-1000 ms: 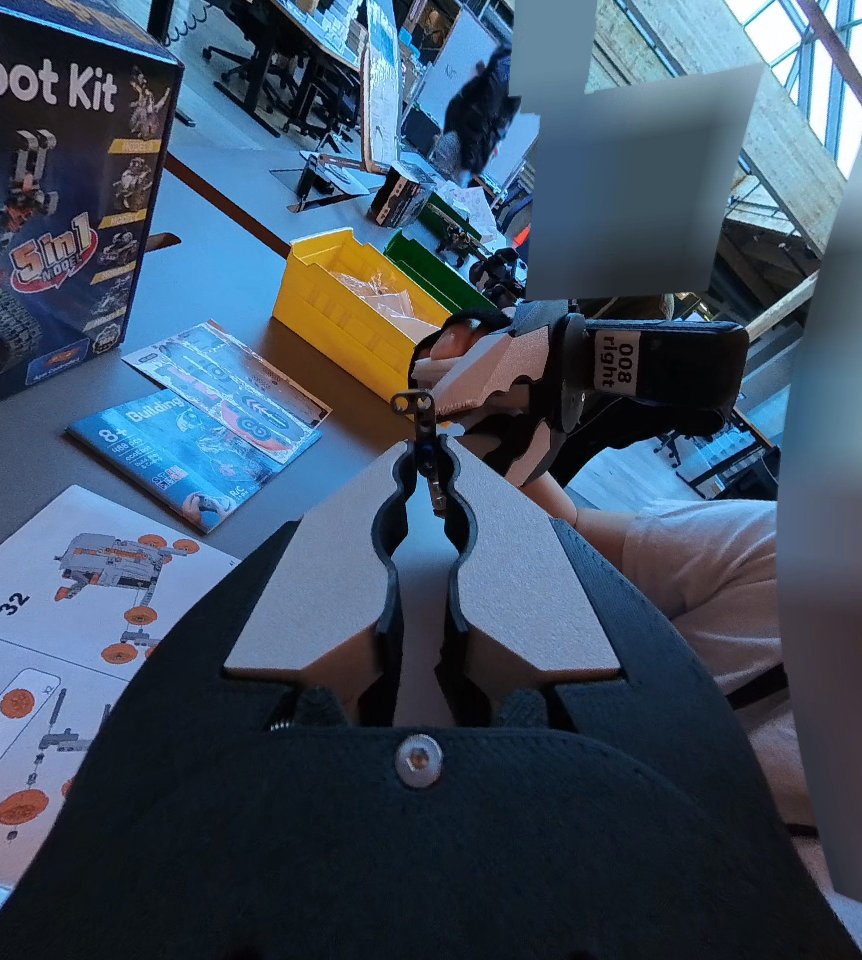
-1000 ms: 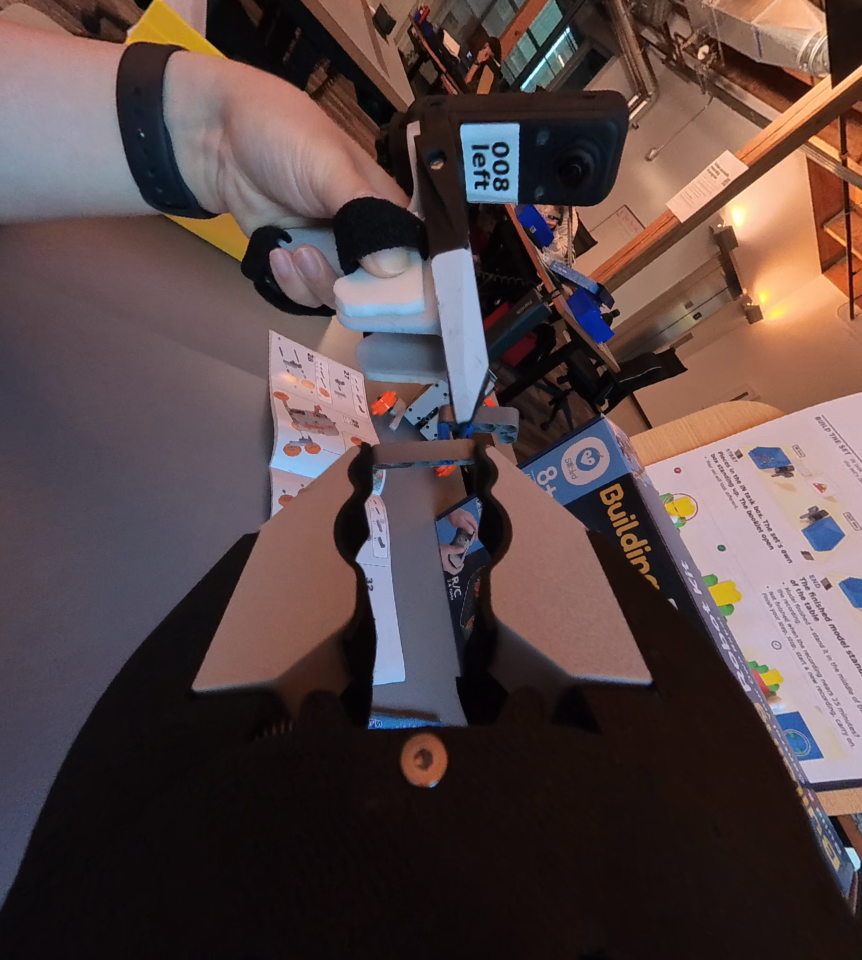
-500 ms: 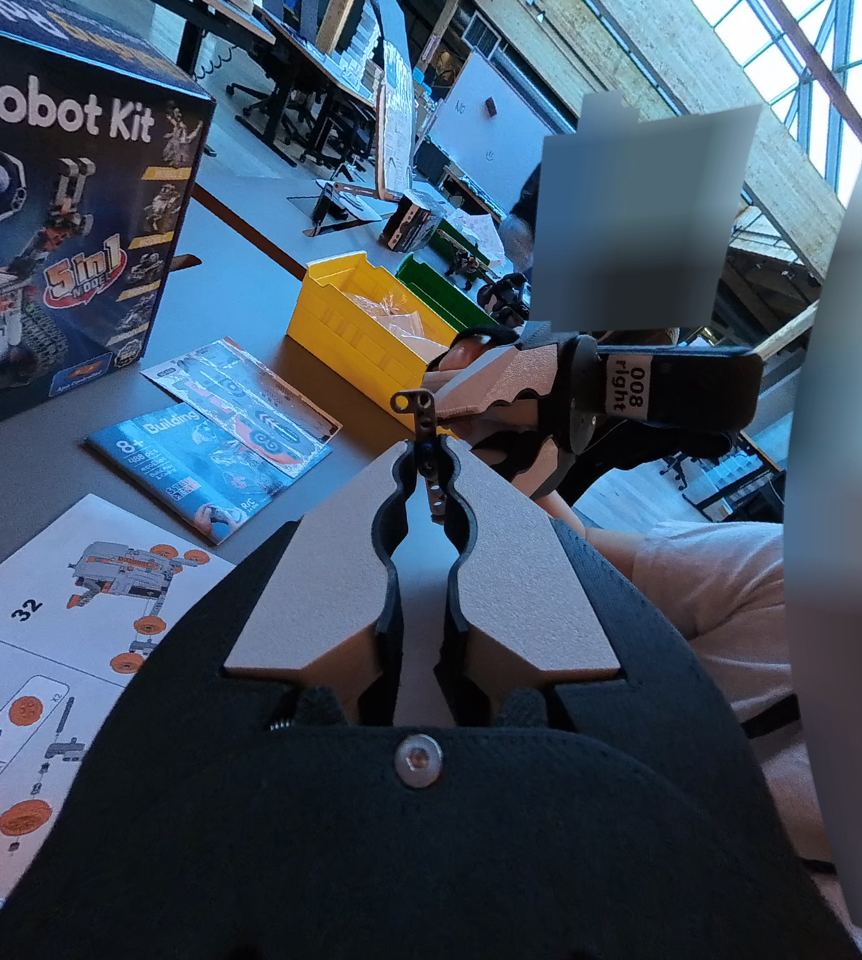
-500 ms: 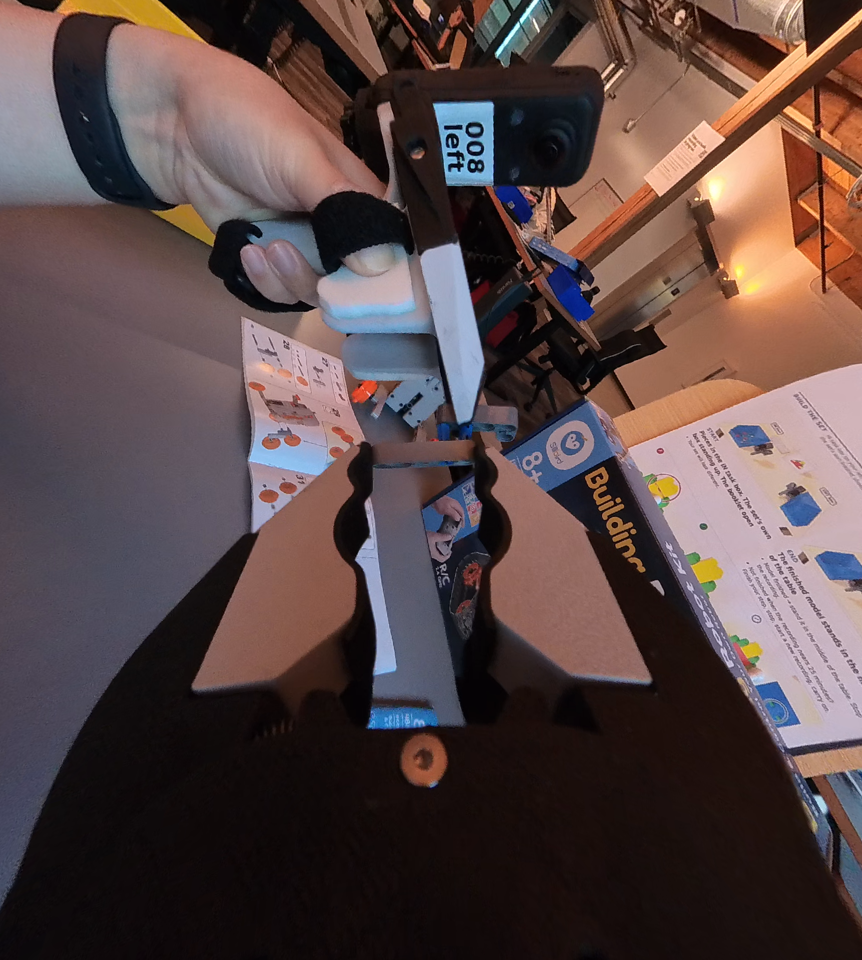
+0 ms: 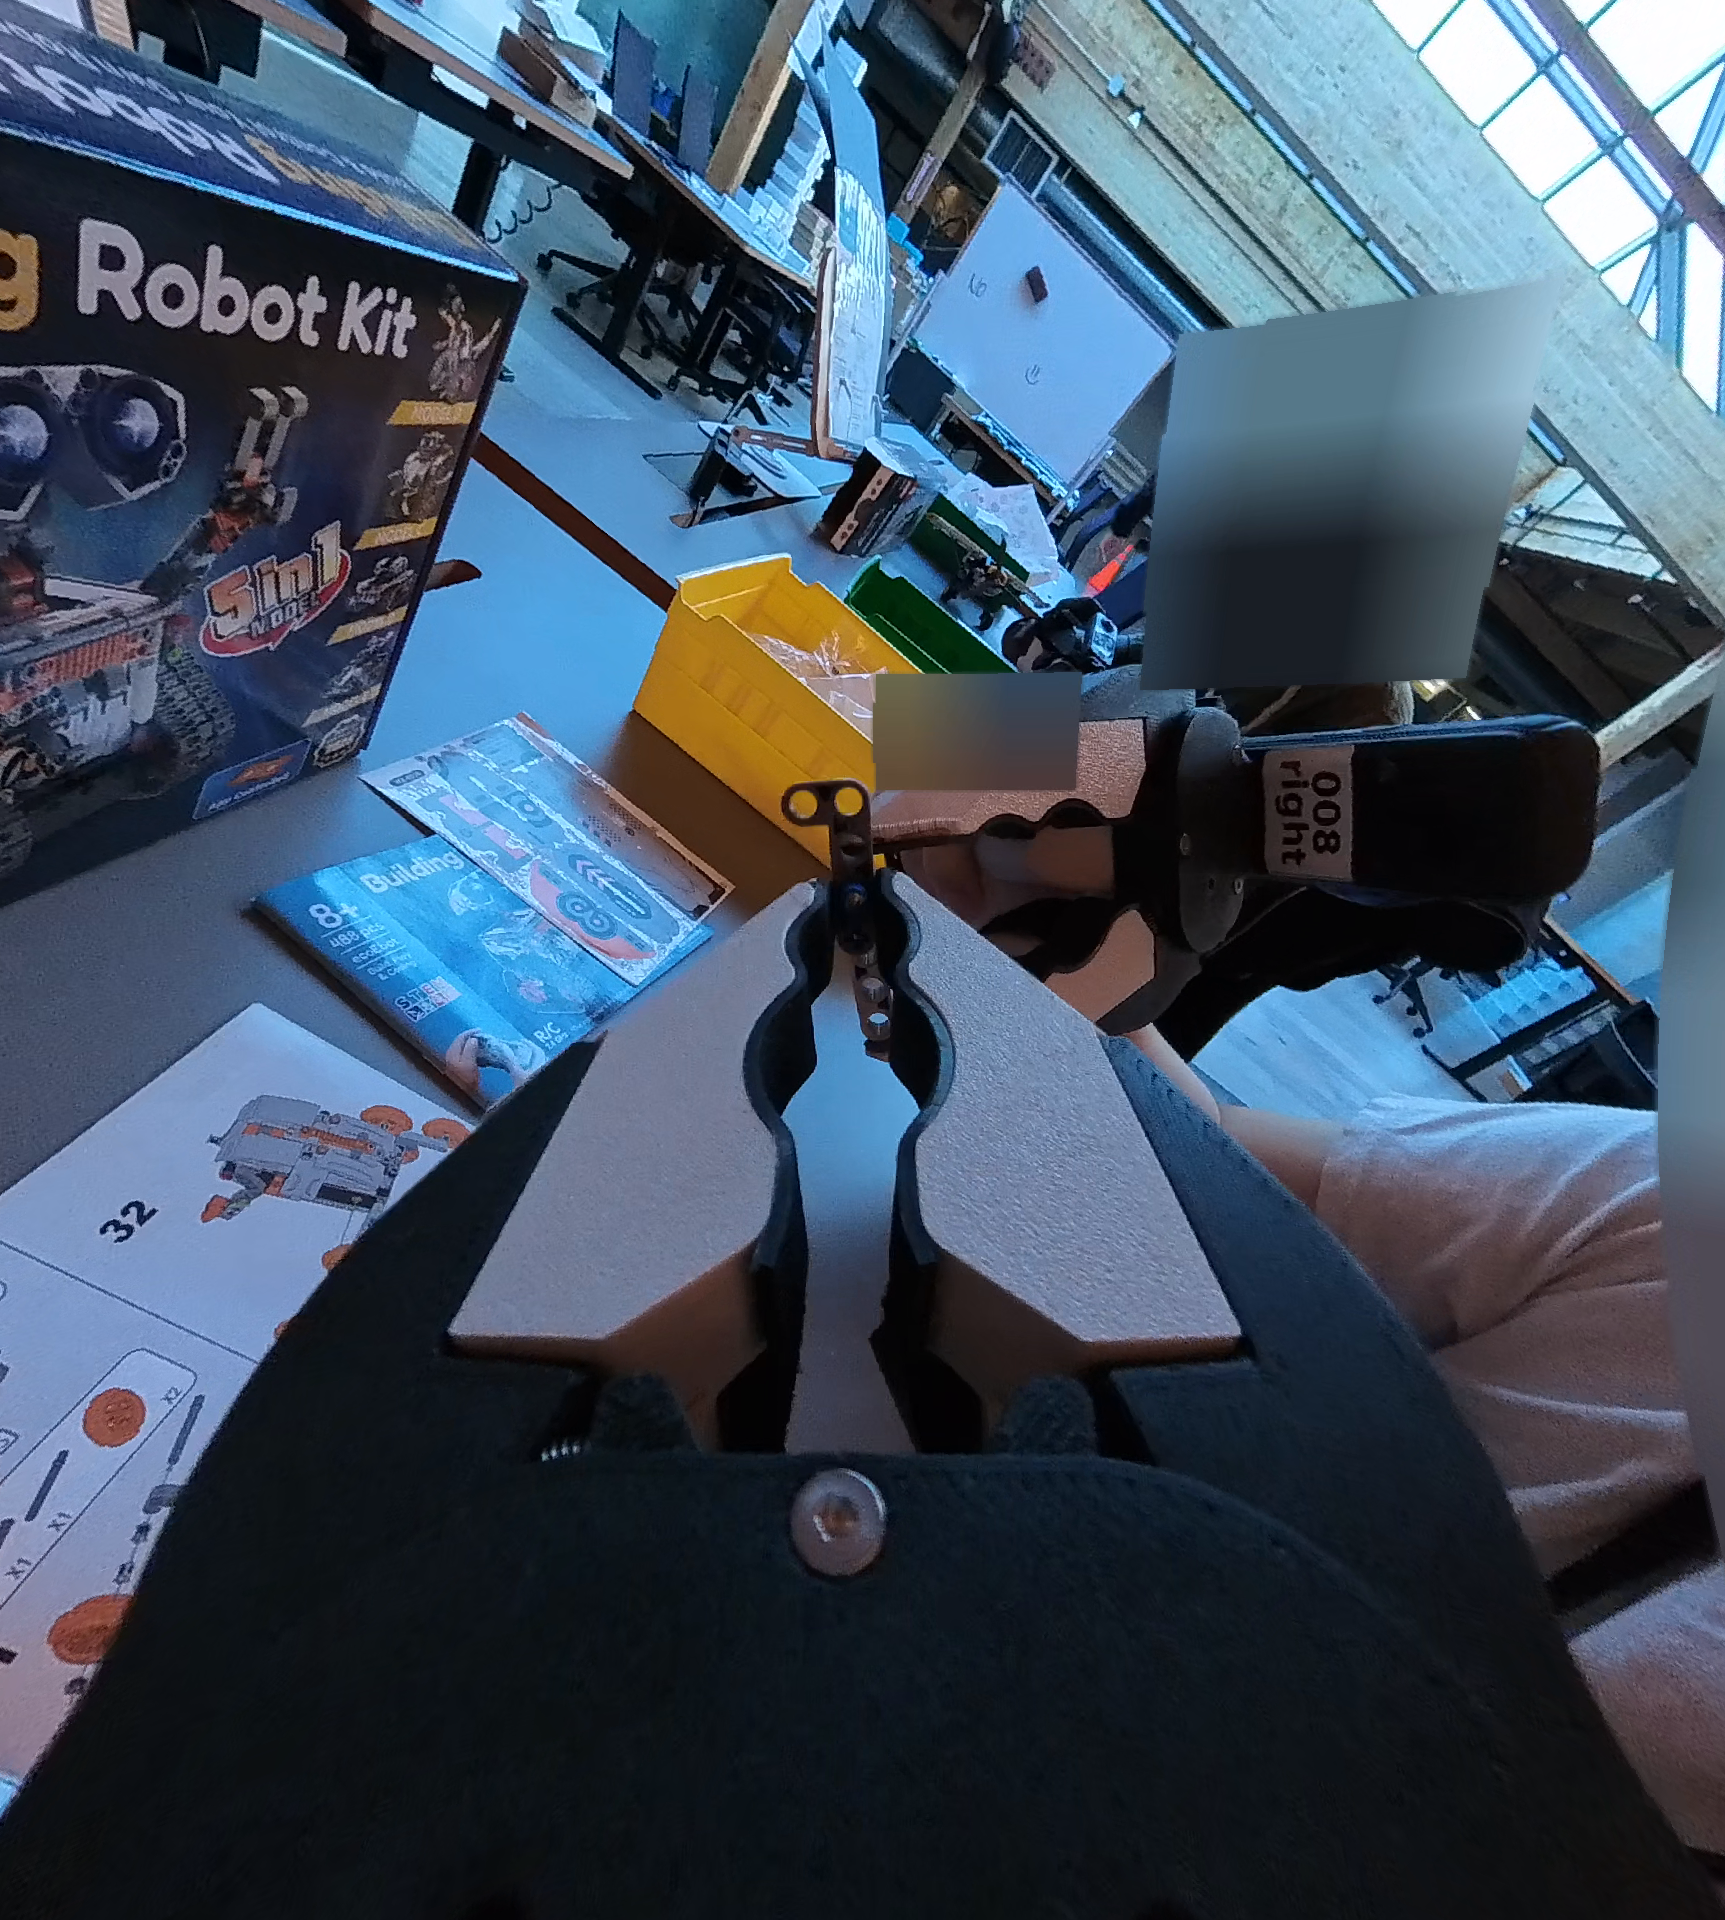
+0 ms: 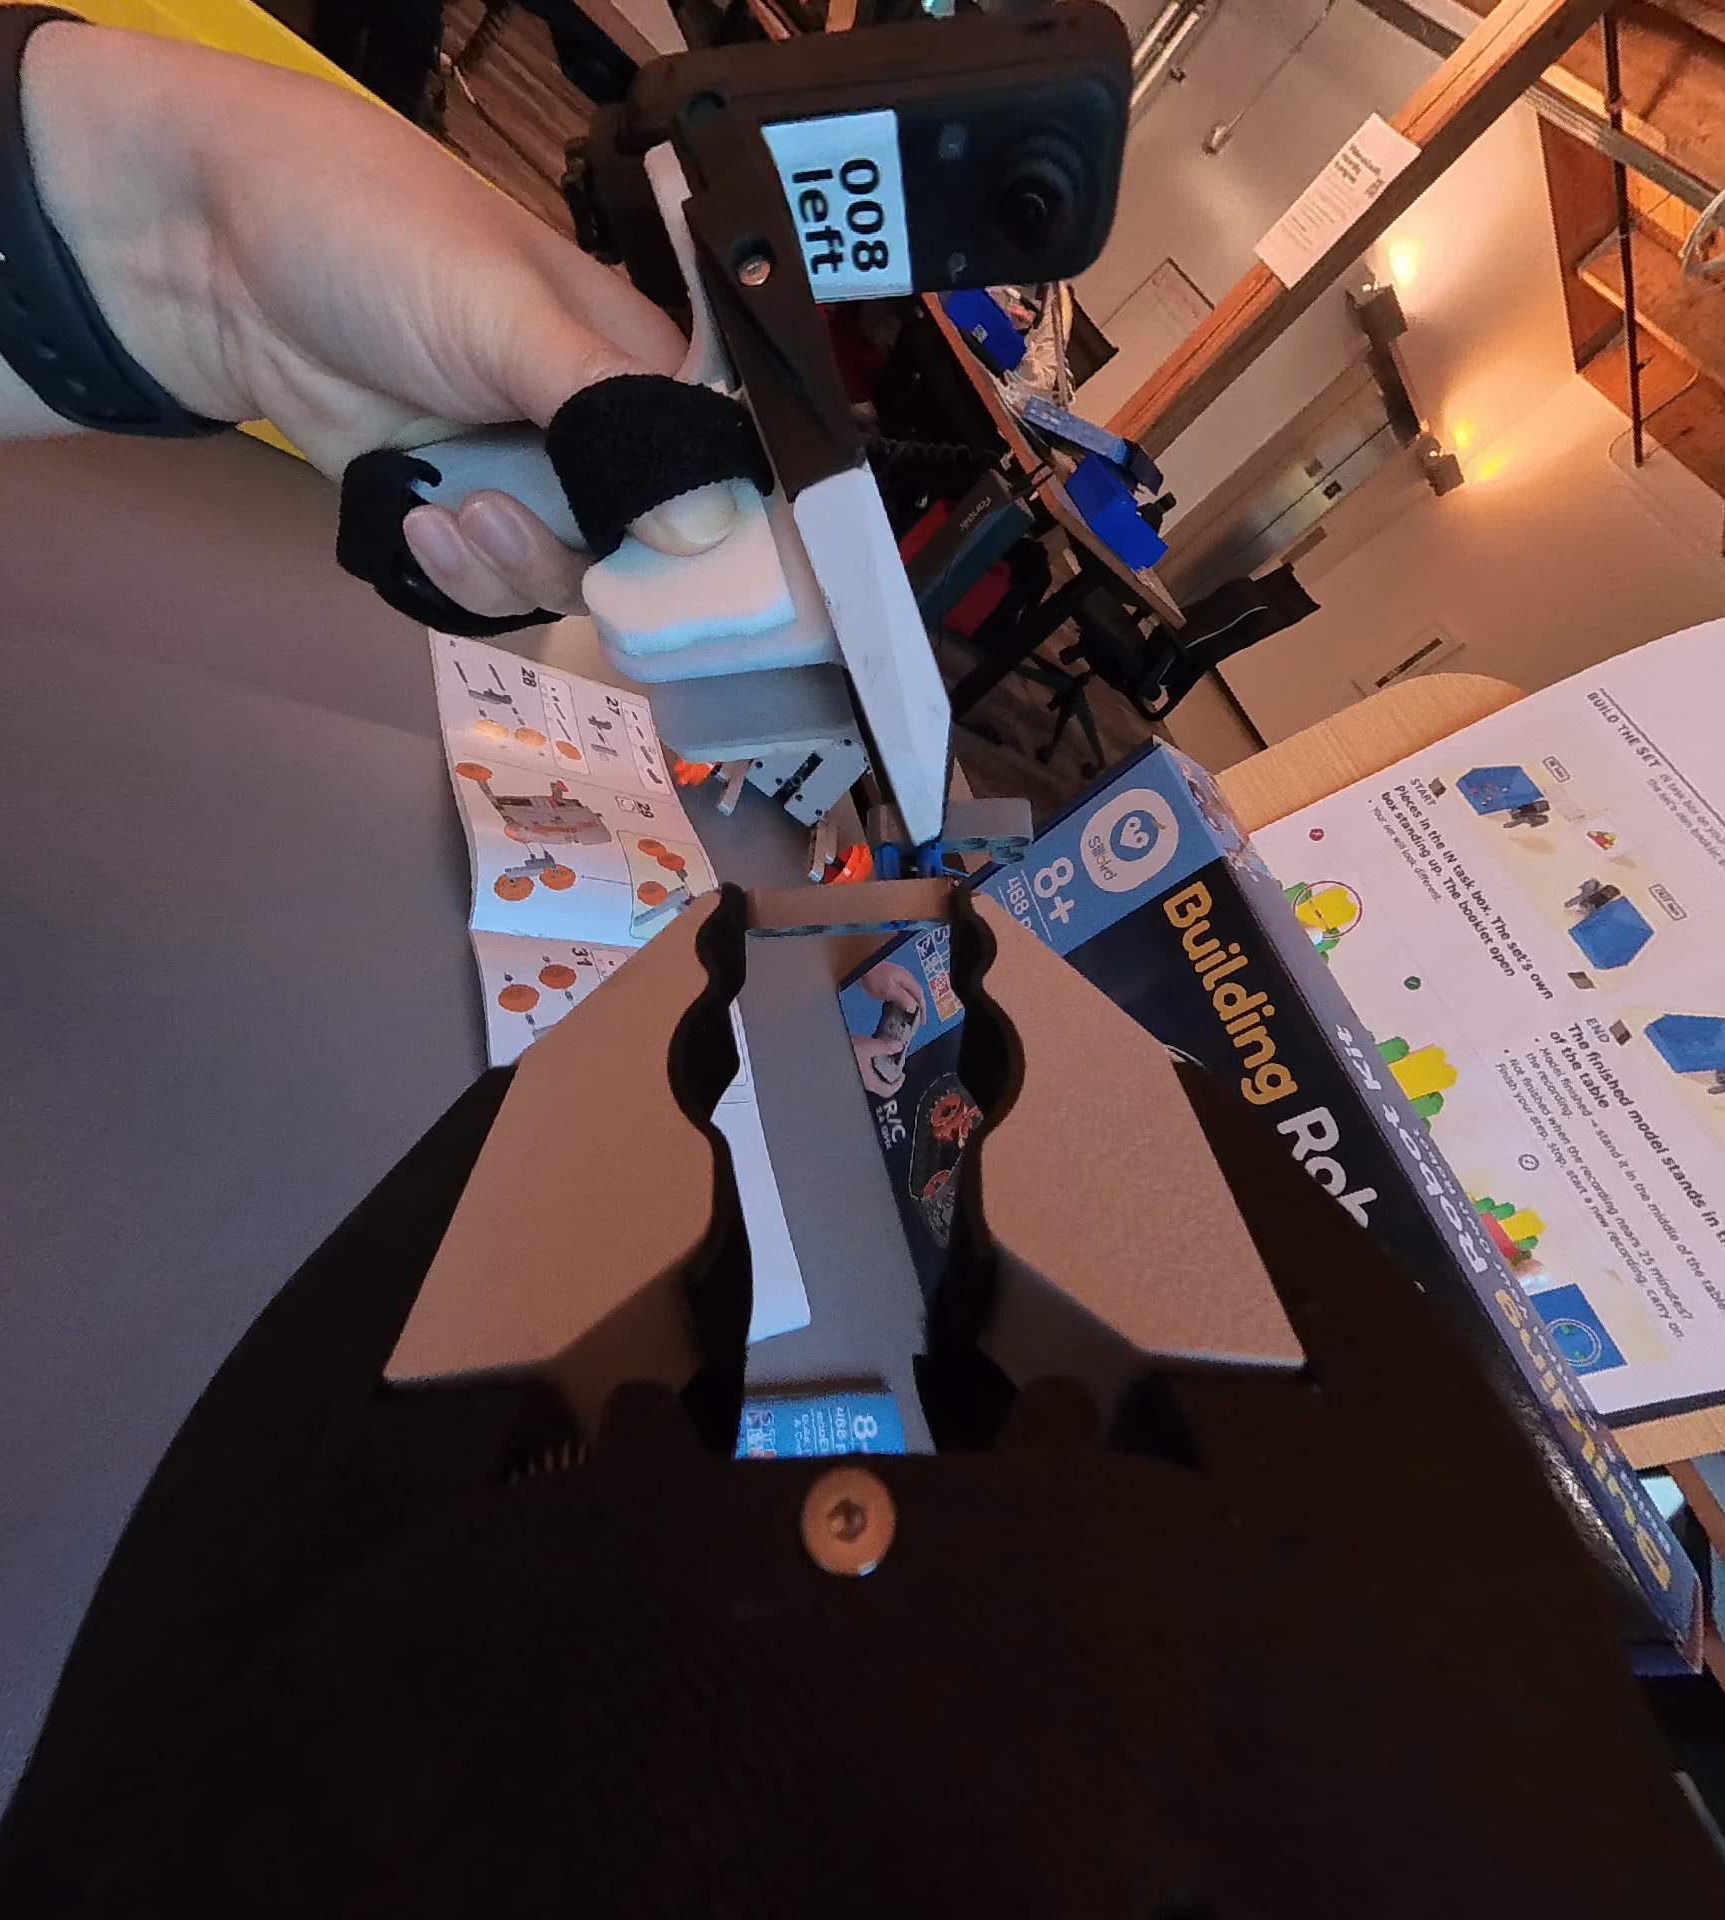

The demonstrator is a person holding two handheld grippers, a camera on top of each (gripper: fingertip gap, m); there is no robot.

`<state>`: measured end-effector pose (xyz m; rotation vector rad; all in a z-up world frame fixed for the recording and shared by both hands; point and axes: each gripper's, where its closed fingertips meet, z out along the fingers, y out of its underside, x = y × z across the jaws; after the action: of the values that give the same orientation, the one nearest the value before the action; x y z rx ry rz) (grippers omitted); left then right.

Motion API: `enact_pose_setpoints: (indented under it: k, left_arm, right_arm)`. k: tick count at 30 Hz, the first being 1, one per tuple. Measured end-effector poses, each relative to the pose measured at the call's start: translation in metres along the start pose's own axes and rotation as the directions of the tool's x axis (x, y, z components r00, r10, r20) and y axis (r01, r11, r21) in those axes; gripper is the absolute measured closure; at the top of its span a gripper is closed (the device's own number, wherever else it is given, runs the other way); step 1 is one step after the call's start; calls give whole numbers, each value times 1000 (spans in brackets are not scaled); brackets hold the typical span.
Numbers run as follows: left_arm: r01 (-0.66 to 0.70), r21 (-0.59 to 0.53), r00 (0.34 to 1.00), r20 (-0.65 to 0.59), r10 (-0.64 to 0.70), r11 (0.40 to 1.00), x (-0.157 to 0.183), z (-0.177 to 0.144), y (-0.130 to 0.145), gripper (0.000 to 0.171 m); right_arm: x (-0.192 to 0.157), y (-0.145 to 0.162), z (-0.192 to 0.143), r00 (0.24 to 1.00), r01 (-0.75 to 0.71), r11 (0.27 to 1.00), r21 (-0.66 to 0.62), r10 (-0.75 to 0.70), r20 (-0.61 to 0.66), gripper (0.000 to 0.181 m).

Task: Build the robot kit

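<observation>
My left gripper [image 5: 850, 896] is shut on a thin dark beam with holes [image 5: 842, 831] that stands up out of its tips, with a small cross piece on top. My right gripper [image 6: 842, 906] is shut on a flat grey-blue beam [image 6: 837, 923] that spans its tips end to end. In the right wrist view the left gripper's white fingers [image 6: 879, 644] point down, their tips on blue pins [image 6: 915, 860] and a grey piece [image 6: 993, 821] just beyond my beam. In the left wrist view the right gripper's fingers [image 5: 1112, 769] reach in from the right, close behind the dark beam.
A dark blue kit box [image 5: 162, 468] stands at the left; it also shows in the right wrist view [image 6: 1357, 1195]. A yellow bin [image 5: 733, 675] and a green bin [image 5: 905, 623] lie behind. Booklets [image 5: 463, 966] and an instruction sheet [image 5: 110, 1299] lie on the grey table. A part-built model [image 6: 796, 779] sits by the sheet. The grippers are tip to tip, or close to it.
Both grippers keep their hold and stay tip to tip. Both views have shifted a little: more of the kit box shows at the left, and the left gripper looks nearer and larger.
</observation>
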<state>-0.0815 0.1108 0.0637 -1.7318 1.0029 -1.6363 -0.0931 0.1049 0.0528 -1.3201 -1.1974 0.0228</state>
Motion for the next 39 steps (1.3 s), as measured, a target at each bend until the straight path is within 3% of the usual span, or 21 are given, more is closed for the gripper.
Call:
enact_pose_setpoints:
  k: [9,19,39]
  left_arm:
    - [28,22,999,-41,-27,999,5,-2,-4,168]
    - [103,122,990,-104,-90,987,7,-4,-17,168]
    - [61,-60,996,-58,-65,996,6,-2,8,167]
  right_arm:
    - [2,-6,-2,1000,19,998,65,-17,-24,144]
    - [13,-11,-1,982,97,991,96,-80,-173,144]
    - [-12,-1,-4,992,128,988,91,-130,9,144]
